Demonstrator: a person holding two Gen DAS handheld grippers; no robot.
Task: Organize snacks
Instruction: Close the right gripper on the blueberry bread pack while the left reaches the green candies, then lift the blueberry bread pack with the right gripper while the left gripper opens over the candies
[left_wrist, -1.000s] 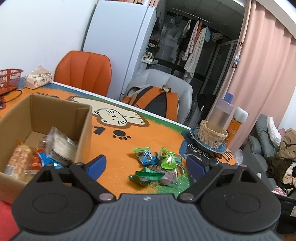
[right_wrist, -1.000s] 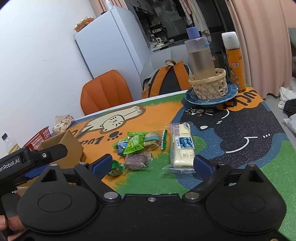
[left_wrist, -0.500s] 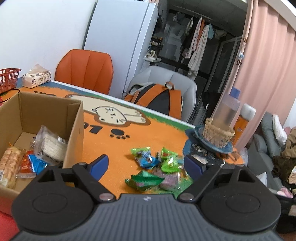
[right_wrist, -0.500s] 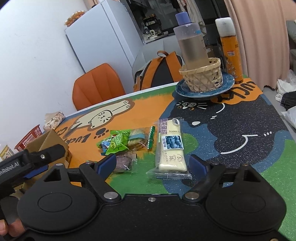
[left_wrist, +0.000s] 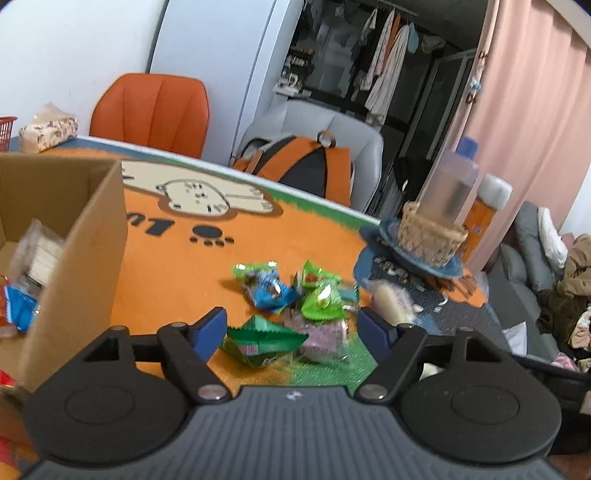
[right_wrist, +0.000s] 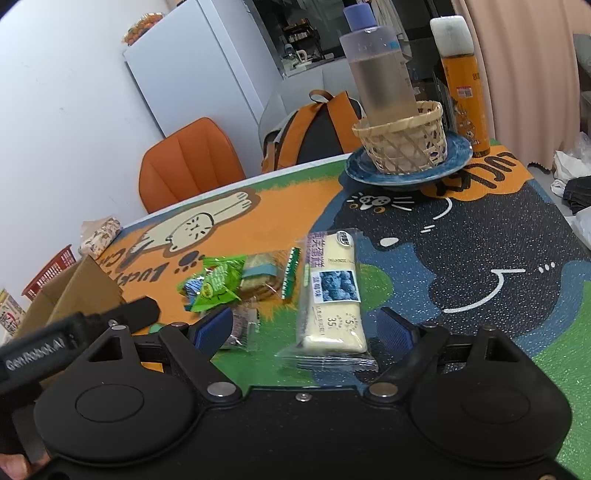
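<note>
Left gripper (left_wrist: 291, 325): wide open, empty, over green packet (left_wrist: 264, 341) atop loose pile.
Right gripper (right_wrist: 304, 326): wide open, empty, straddling cake bar (right_wrist: 334, 295) on bench (right_wrist: 480, 258).
Box (left_wrist: 92, 236): left, partly filled.
Risk: crowded wrappers, likely double pick or slip.

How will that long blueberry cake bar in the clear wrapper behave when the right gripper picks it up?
The blueberry cake bar looks soft, so the open right gripper could probably dent it. Its glossy clear wrapper may slip between the pads. It is long and lies flat, so a grip at one end would likely let it sag.
</note>
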